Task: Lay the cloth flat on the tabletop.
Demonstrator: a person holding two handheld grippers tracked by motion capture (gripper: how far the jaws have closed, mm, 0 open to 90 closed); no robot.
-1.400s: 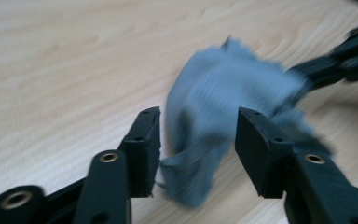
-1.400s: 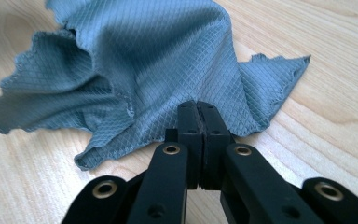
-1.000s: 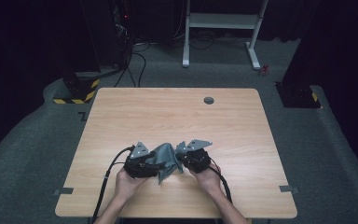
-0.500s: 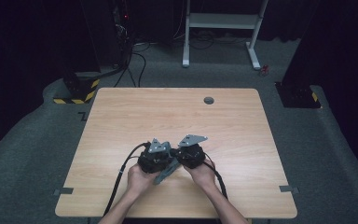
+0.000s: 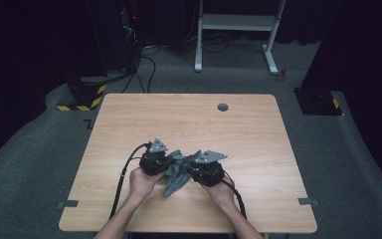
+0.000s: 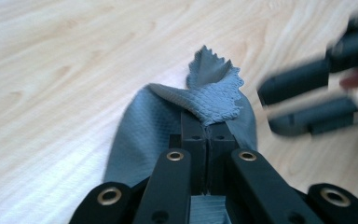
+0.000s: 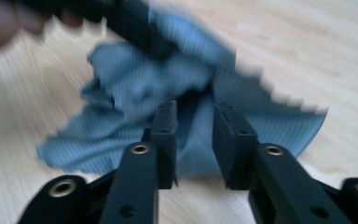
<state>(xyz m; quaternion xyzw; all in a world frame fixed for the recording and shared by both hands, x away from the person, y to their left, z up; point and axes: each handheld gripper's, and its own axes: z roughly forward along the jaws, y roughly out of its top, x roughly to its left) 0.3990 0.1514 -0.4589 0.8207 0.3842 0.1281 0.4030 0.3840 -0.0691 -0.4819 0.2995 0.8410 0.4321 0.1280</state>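
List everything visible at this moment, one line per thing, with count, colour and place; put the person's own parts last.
cloth: 1, grey-blue with zigzag edges, crumpled on the near middle of the table between the two grippers
table: 1, light wood, centre of the high view
round grommet: 1, dark grey, far edge of the tabletop
white frame stand: 1, white, on the floor beyond the table
yellow-black striped base: 1, floor at the table's far left
tape pieces: 2, grey, on the carpet by the near corners
left gripper: 1, black, jaws pinched on a fold of the cloth
right gripper: 1, black, jaws apart over the cloth, just been opening
hands: 2, each holding a gripper
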